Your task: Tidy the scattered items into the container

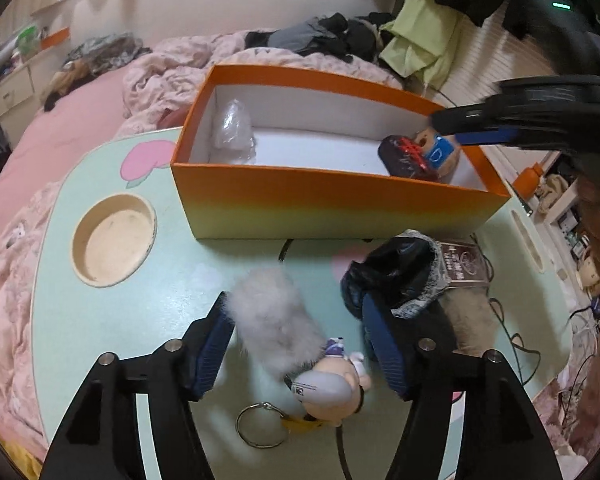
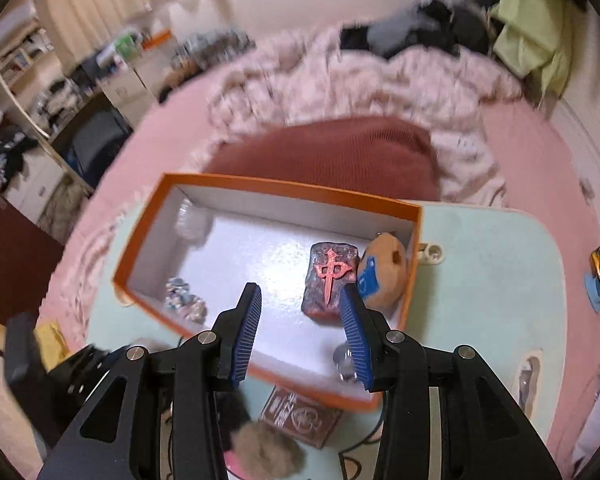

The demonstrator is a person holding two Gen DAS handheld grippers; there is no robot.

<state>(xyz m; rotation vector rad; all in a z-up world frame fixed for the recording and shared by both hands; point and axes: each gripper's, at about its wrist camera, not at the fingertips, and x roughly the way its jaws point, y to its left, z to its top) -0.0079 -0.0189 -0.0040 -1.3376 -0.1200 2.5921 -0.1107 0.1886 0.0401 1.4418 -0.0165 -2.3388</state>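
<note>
Orange cardboard, white inside: the box (image 1: 324, 200) sits on my pale green counter (image 1: 180, 280), holding a dark tile with a red mark (image 2: 331, 280), a tan rounded toy (image 2: 384, 276) and a crinkly clear wrapper (image 1: 236, 132). My left hand-held gripper (image 1: 300, 344) stands parted, nothing pinched, around a fluffy grey keychain (image 1: 272, 328) lying on the counter. My right hand-held gripper (image 2: 300, 332) hangs part-open and empty above the box.

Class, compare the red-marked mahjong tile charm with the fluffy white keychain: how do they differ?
The mahjong tile charm lies inside the orange box; the fluffy white keychain lies outside on the table. The tile looks dark and hard-edged; the keychain is pale and furry. Both are small trinkets.
</note>
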